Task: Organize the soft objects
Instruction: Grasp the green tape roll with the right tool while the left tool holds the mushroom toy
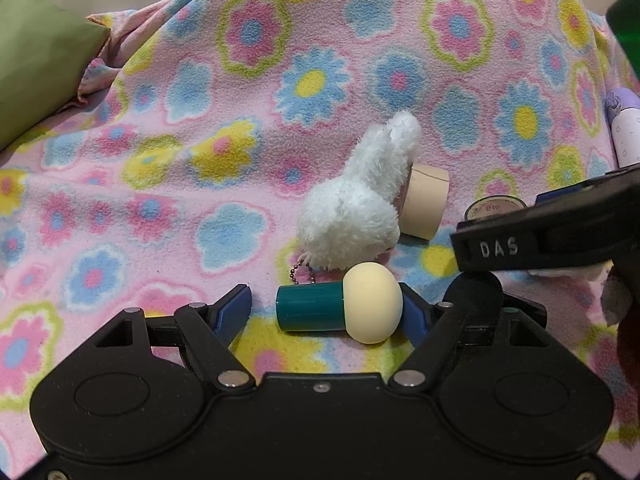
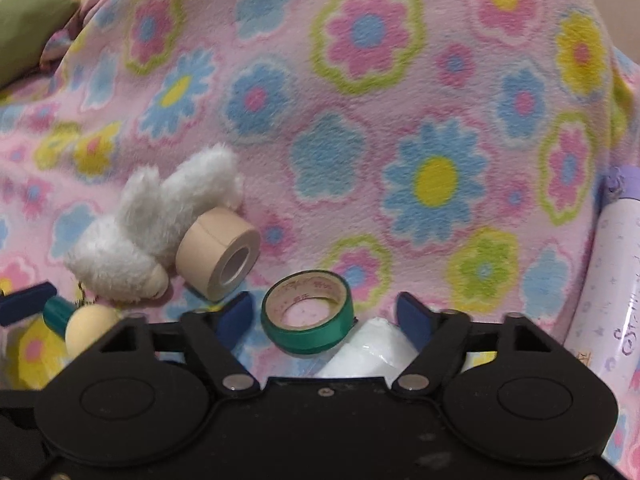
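Observation:
My left gripper (image 1: 322,314) stands open around a toy mushroom (image 1: 340,308) with a teal stem and a cream cap, lying on its side. The right pad touches the cap and the left pad stands clear of the stem. Just beyond lies a white plush bunny (image 1: 356,208) with a bead chain, leaning on a beige tape roll (image 1: 424,204). My right gripper (image 2: 324,314) has a green tape roll (image 2: 308,312) and a white plastic-wrapped pack (image 2: 368,348) between its pads. A thin gap shows at its left pad. The bunny (image 2: 152,232) lies to its left.
Everything rests on a pink floral fleece blanket (image 1: 240,100) that rises behind. A green cushion (image 1: 40,60) lies at the far left. A white and purple bottle (image 2: 616,280) lies at the right edge. The right tool's black housing (image 1: 552,232) crosses the left wrist view.

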### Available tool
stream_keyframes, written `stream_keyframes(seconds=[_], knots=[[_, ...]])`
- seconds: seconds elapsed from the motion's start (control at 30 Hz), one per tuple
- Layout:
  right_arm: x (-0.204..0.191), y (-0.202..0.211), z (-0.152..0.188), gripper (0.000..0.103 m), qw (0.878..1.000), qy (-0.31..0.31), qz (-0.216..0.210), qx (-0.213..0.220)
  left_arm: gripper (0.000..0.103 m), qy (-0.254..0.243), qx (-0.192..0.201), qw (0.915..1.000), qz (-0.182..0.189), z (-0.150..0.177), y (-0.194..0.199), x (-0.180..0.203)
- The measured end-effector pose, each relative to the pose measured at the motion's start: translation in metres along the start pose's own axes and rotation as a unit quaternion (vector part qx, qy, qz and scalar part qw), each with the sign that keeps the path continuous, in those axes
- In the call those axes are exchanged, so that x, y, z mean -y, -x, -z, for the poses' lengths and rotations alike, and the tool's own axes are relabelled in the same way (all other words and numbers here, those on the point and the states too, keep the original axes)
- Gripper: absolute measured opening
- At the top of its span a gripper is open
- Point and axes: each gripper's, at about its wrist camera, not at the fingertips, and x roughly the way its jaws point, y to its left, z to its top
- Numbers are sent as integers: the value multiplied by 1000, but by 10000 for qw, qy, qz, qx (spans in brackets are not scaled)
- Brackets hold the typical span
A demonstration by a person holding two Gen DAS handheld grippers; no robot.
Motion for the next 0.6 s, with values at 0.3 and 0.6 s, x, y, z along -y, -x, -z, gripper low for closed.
stream_keyframes(seconds=[0.3,0.6], knots=[[25,23,5,47,9974,-589,-254,339,72,24,7,10000,8,1,1,-1],[71,74,43,48,9880,-1441,-454,327,72,41,10,10000,8,0,1,-1]])
